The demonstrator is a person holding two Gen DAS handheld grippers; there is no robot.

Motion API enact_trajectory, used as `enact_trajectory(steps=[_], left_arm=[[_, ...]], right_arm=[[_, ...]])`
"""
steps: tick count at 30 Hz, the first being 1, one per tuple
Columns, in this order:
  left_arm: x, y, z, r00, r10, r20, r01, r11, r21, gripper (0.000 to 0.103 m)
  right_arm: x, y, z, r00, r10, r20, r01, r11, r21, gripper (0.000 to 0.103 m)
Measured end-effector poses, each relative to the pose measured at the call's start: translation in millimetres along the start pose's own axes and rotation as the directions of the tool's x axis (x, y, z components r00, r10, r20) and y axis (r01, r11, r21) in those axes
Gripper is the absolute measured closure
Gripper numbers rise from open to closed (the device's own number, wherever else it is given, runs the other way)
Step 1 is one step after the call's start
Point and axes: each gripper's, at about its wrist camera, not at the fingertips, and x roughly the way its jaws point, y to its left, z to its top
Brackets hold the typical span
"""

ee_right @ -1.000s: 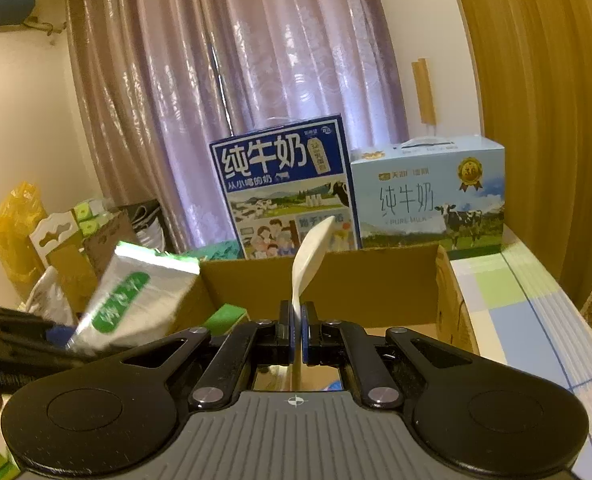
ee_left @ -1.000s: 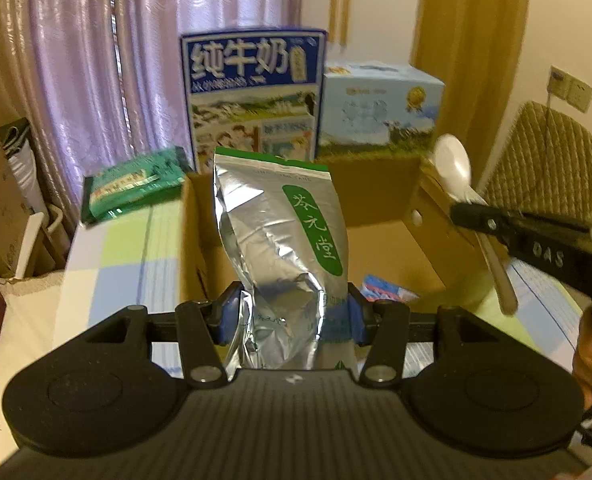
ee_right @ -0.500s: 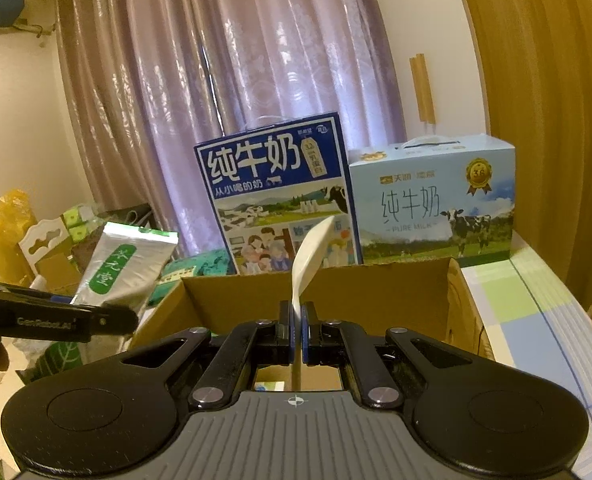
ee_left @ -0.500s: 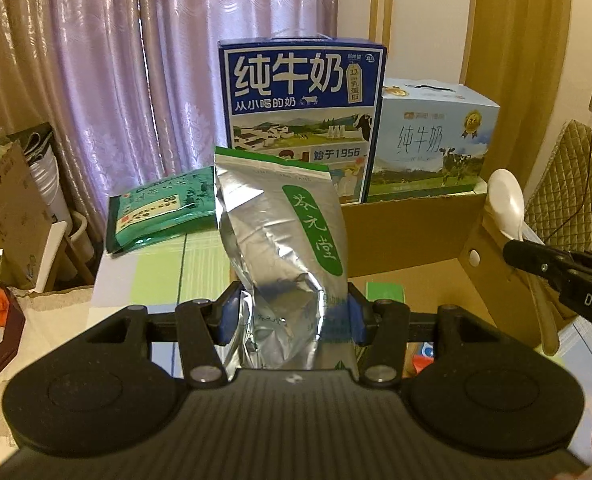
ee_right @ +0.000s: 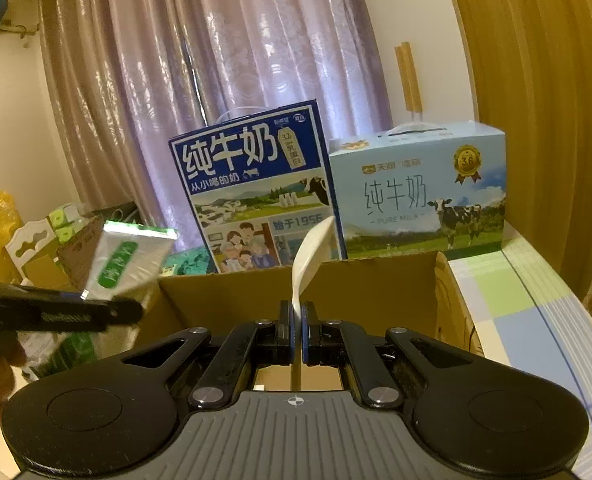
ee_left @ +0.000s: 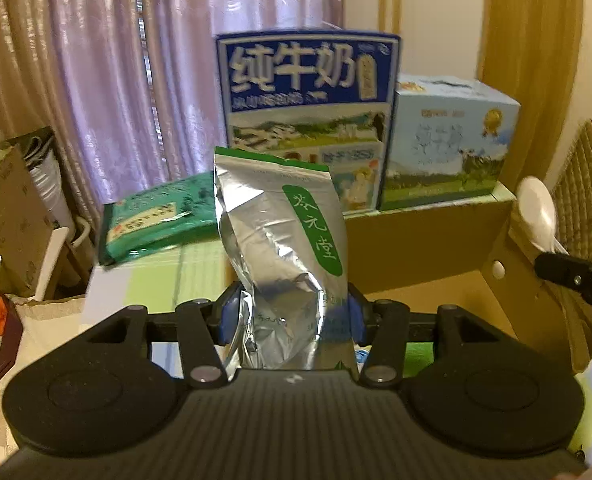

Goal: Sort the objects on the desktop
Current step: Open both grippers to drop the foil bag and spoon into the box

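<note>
purple curtains point(ee_right: 224, 60) behind, with two milk cartons just past the open cardboard box point(ee_right: 376, 284). our left gripper point(ee_left: 290, 312) is level, clamped on a silver foil pouch point(ee_left: 284, 256) held upright near the box's left wall. our right gripper point(ee_right: 297, 330) is pinched tight on a white spoon point(ee_right: 310, 256), bowl up, above the box.

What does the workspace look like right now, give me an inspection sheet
Surface: checked tablecloth on the table.
Job's things: silver foil pouch and white spoon held up; open cardboard box beneath.
Clutter: blue milk carton, pale blue milk carton, green packet.
Grippers: left gripper shut on pouch; right gripper shut on spoon handle.
Cables: nothing seen.
Surroundings: purple curtain, padded chair.
</note>
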Motion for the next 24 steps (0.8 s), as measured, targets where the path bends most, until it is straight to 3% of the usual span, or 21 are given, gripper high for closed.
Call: enact_trajectory(steps=[12, 24], left_arm=[[24, -42, -8, 0.992, -0.119, -0.031, 0.119, 0.993, 0.016, 0.056], [27, -50, -10, 0.992, -0.117, -0.042, 0.118, 0.993, 0.028, 0.055]], right_arm=[[8, -12, 0, 1.0, -0.021, -0.021, 0.021, 1.0, 0.01, 0.103], [12, -20, -5, 0.999, -0.024, -0.047, 0.026, 0.999, 0.024, 0.103]])
